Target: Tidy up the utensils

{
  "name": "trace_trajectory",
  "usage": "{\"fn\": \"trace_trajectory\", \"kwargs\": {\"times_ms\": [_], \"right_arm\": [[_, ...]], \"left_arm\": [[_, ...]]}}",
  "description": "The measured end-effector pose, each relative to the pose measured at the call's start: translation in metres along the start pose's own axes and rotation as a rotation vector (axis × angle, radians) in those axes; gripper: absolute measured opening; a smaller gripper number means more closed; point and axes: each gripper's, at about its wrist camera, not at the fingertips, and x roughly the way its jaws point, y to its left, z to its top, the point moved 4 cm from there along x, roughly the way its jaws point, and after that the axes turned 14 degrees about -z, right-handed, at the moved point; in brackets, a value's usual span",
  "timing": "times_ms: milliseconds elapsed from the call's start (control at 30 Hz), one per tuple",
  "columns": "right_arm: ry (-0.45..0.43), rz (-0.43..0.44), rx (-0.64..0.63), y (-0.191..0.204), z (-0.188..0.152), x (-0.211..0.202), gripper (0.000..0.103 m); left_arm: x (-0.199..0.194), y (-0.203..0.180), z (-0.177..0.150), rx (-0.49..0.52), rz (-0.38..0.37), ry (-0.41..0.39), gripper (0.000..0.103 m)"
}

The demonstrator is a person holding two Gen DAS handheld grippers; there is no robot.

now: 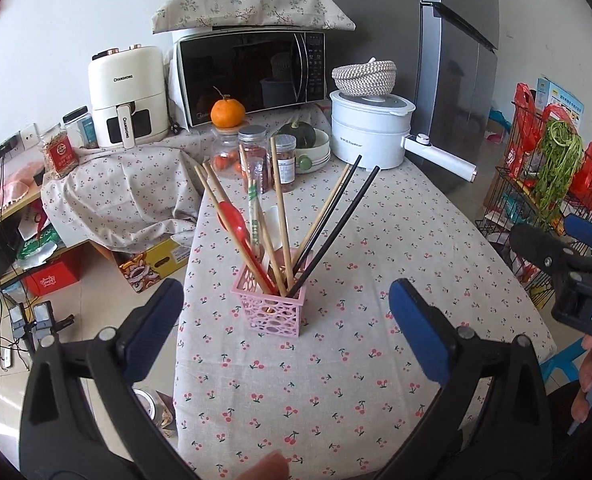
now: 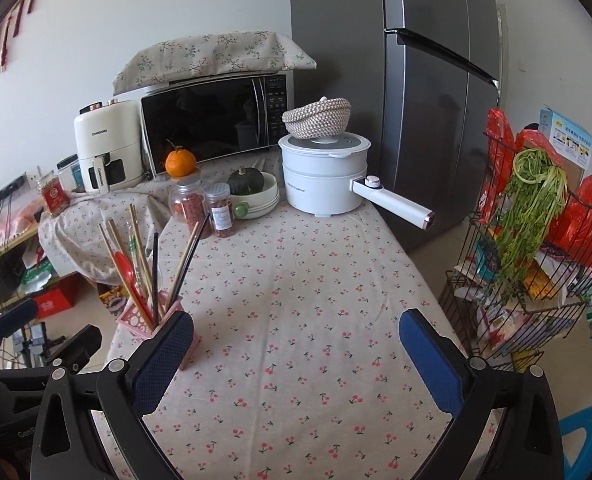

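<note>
While both tools hang above the bench (image 1: 336, 380), which is covered in a pale cloth printed with small red cherries, each stands wide with nothing between its blue pads. Seen from the left wrist, the left tool (image 1: 286, 326) frames a small pink lattice plastic holder (image 1: 270, 306) at the centre of the frame. Fanned out of it are several pale wooden chopsticks (image 1: 280, 204), two black chopsticks (image 1: 342, 220), a red plastic spoon (image 1: 234, 220) and a paper-wrapped pair. Seen from the right wrist, the right tool (image 2: 296, 338) looks over bare cloth, with the holder low at the left, just behind its left pad.

No loose utensil shows on the cloth, so the sorting looks finished or nearly so. A good finish would likely be to draw both tools clear without brushing the leaning sticks, since the light holder could tip.

Toward the top of the frame stand two clear jars (image 1: 270, 160), an orange (image 1: 227, 112), a white electric pot (image 1: 370, 132) with a long handle, a dark microwave (image 1: 250, 76) and a cream air fryer (image 1: 127, 96). A wire rack of greens (image 2: 536, 240) stands at the right edge. None of these crowds the holder.
</note>
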Motion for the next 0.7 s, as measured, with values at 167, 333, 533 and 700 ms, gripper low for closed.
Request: {"fn": "trace_trajectory", "kwargs": {"times_ms": [167,333,533,700], "right_arm": [[0.020,0.006,0.006,0.000,0.000,0.006,0.103],[0.036,0.011,0.008,0.001,-0.001,0.010,0.103],[0.046,0.022,0.002,0.004,-0.002,0.012,0.103],[0.047,0.026,0.000,0.004,-0.002,0.013,0.103]], "left_arm": [[0.005,-0.002,-0.002,-0.010,-0.017,0.020,0.102],[0.005,-0.006,-0.003,-0.006,-0.023,0.023,0.102],[0.007,-0.007,-0.004,-0.003,-0.032,0.032,0.102],[0.008,-0.008,-0.005,-0.003,-0.033,0.036,0.102]]}}
